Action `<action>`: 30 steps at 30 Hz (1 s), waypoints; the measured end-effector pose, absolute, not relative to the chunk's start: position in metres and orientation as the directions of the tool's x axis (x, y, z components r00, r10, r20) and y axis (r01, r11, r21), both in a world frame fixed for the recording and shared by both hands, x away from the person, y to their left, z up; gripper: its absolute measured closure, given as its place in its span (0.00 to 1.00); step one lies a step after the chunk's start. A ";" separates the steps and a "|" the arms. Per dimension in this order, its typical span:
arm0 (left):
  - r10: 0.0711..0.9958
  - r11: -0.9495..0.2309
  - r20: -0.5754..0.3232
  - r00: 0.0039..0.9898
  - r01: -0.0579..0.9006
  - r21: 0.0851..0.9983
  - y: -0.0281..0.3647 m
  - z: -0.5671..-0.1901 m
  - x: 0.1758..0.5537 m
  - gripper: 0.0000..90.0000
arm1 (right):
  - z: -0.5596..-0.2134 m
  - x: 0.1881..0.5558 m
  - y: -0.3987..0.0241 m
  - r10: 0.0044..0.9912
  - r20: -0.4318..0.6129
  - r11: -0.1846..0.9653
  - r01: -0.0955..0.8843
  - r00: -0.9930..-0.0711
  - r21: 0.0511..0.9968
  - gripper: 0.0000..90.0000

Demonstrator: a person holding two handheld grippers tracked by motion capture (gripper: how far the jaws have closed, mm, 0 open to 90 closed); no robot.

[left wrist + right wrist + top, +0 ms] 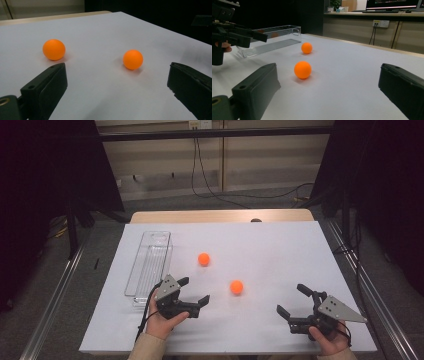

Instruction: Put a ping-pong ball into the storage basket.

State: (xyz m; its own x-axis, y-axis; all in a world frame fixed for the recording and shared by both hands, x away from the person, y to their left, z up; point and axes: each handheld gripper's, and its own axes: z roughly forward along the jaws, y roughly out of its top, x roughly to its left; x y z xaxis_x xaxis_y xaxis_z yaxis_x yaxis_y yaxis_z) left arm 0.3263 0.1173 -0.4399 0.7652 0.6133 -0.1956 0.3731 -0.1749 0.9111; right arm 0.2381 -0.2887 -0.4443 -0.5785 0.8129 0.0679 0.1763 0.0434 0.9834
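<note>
Orange balls, two of them, sit apart on a white sheet covering the table (300,245), with neither touched by a gripper. The nearer ball (236,287) lies between the two grippers, a little ahead of both; the farther ball (203,259) rests toward the middle of the sheet, just right of a clear plastic tray (150,262) that runs lengthwise along the sheet's left side. The left gripper (192,292), held in the person's left hand (162,322) beside the tray's near end, has its jaws spread wide with nothing between them; in the left gripper view both balls lie ahead of those jaws, one off to the left and one nearer the centre. The right gripper (292,300), gripped by the right hand (330,340) near the sheet's front right corner, is likewise spread apart and holding nothing. In the right gripper view the nearer ball sits just beyond the left jaw, the farther ball behind it, the tray beyond.
</note>
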 end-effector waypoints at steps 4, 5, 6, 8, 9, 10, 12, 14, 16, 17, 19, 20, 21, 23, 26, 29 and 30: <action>0.612 -0.180 -0.196 0.766 0.377 0.908 0.115 -0.441 0.328 0.03 | -0.444 0.238 -0.289 0.812 0.068 0.044 0.176 -0.579 0.983 0.02; 0.612 -0.180 -0.197 0.766 0.377 0.909 0.114 -0.441 0.328 0.03 | -0.444 0.238 -0.289 0.812 0.068 0.043 0.176 -0.579 0.984 0.02; 0.612 -0.180 -0.197 0.766 0.377 0.909 0.114 -0.441 0.328 0.03 | -0.444 0.238 -0.289 0.812 0.068 0.043 0.175 -0.579 0.984 0.02; 0.609 -0.184 -0.196 0.769 0.377 0.908 0.112 -0.441 0.328 0.04 | -0.444 0.238 -0.288 0.812 0.067 0.044 0.175 -0.580 0.984 0.02; 0.606 -0.186 -0.195 0.771 0.376 0.908 0.111 -0.441 0.329 0.04 | -0.444 0.238 -0.288 0.812 0.067 0.044 0.175 -0.580 0.984 0.02; 0.606 -0.187 -0.196 0.771 0.377 0.907 0.110 -0.441 0.329 0.04 | -0.444 0.238 -0.288 0.811 0.067 0.044 0.175 -0.581 0.984 0.02; 0.607 -0.190 -0.194 0.771 0.377 0.906 0.110 -0.441 0.330 0.04 | -0.444 0.238 -0.288 0.811 0.067 0.044 0.175 -0.581 0.984 0.02; 0.609 -0.190 -0.196 0.769 0.381 0.905 0.108 -0.441 0.331 0.04 | -0.444 0.238 -0.288 0.811 0.067 0.044 0.174 -0.582 0.984 0.02; 0.607 -0.190 -0.197 0.770 0.382 0.904 0.107 -0.441 0.331 0.04 | -0.444 0.238 -0.288 0.811 0.067 0.044 0.174 -0.582 0.984 0.02; 0.607 -0.190 -0.197 0.770 0.382 0.904 0.107 -0.441 0.331 0.04 | -0.444 0.238 -0.288 0.811 0.067 0.044 0.174 -0.582 0.984 0.02; 0.604 -0.190 -0.199 0.771 0.382 0.904 0.105 -0.441 0.332 0.04 | -0.444 0.238 -0.288 0.810 0.067 0.043 0.174 -0.582 0.984 0.02; 0.603 -0.191 -0.200 0.772 0.383 0.904 0.105 -0.442 0.333 0.04 | -0.444 0.238 -0.288 0.810 0.067 0.044 0.173 -0.582 0.984 0.02; 0.602 -0.193 -0.200 0.773 0.383 0.903 0.104 -0.442 0.333 0.04 | -0.444 0.238 -0.288 0.810 0.067 0.044 0.173 -0.582 0.984 0.02; 0.601 -0.193 -0.201 0.773 0.385 0.903 0.103 -0.442 0.334 0.04 | -0.444 0.238 -0.288 0.810 0.066 0.043 0.173 -0.582 0.984 0.02; 0.597 -0.199 -0.202 0.776 0.388 0.900 0.101 -0.442 0.334 0.04 | -0.444 0.239 -0.288 0.810 0.066 0.044 0.173 -0.583 0.984 0.02; 0.595 -0.196 -0.205 0.777 0.388 0.901 0.099 -0.442 0.335 0.04 | -0.444 0.238 -0.288 0.810 0.066 0.043 0.172 -0.582 0.984 0.02; 0.594 -0.200 -0.204 0.778 0.388 0.900 0.099 -0.442 0.335 0.04 | -0.444 0.238 -0.288 0.811 0.067 0.043 0.173 -0.582 0.984 0.02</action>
State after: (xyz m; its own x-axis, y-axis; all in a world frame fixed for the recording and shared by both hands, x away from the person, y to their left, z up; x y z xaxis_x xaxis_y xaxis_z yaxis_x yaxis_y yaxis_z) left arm 0.3348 0.0987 -0.4418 0.7782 0.5940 -0.2038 0.3883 -0.2001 0.8995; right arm 0.2383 -0.2883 -0.4443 -0.5817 0.8106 0.0667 0.1726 0.0428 0.9841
